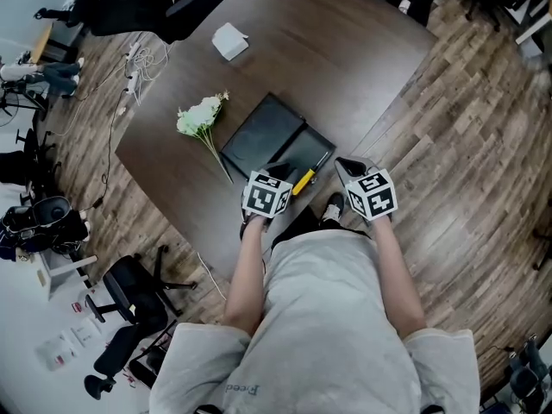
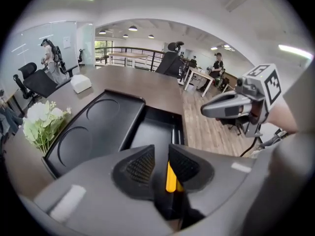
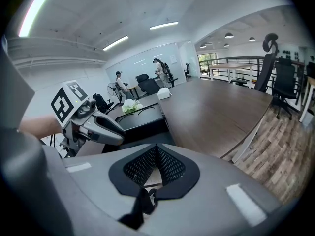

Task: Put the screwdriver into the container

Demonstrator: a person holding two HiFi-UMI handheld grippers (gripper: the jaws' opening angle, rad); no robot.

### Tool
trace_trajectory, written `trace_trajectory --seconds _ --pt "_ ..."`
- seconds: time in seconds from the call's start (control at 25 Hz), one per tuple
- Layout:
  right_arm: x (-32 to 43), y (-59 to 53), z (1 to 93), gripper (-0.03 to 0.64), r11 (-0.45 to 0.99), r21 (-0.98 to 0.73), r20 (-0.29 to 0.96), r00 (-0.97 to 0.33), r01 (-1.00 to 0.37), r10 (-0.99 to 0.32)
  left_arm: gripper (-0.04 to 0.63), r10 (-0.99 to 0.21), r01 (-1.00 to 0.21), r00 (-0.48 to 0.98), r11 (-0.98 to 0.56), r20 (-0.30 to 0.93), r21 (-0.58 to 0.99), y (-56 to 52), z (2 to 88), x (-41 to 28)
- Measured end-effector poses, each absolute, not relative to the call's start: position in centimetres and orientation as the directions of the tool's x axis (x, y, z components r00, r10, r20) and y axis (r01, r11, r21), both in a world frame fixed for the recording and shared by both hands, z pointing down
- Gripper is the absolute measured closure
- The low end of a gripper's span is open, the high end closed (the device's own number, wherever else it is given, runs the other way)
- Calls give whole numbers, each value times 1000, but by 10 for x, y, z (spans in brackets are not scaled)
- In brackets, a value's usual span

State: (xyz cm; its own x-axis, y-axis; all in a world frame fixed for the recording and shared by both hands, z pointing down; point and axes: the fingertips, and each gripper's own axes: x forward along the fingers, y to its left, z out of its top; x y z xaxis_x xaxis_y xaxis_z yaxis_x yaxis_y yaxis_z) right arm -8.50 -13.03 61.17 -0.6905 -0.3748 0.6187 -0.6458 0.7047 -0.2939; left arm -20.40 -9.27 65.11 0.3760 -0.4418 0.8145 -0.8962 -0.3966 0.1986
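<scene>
A person at the corner of a dark table [image 1: 336, 50] aims two grippers at an open black container [image 1: 259, 136]. The left gripper [image 2: 161, 154] has its jaws a slit apart, and the yellow screwdriver [image 2: 171, 177] shows in that slit against the right pad; whether it is pinched is unclear. From above, the screwdriver sits at the container's 5 o'clock edge. The right gripper [image 3: 156, 149], at the left one's 3 o'clock, is closed on nothing. Flowers [image 1: 200, 117] lie at the container's 9 o'clock and a white box [image 1: 229, 41] at its 11 o'clock.
</scene>
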Motion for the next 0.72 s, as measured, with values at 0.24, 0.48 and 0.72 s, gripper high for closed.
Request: trace_trajectory --seconds 0.24,0.48,0.72 --pt "-94 -131 605 617 715 -297 606 -704 -633 -371 446 -533 -911 385 -353 754 216 -92 624 -219" --pt "-100 -135 603 617 715 -305 595 -712 -629 -373 446 -594 -914 396 -328 700 239 -87 609 -226" --pt "-104 -132 604 617 722 -306 594 -717 -620 -364 454 -614 -912 409 -309 676 271 -80 608 -227"
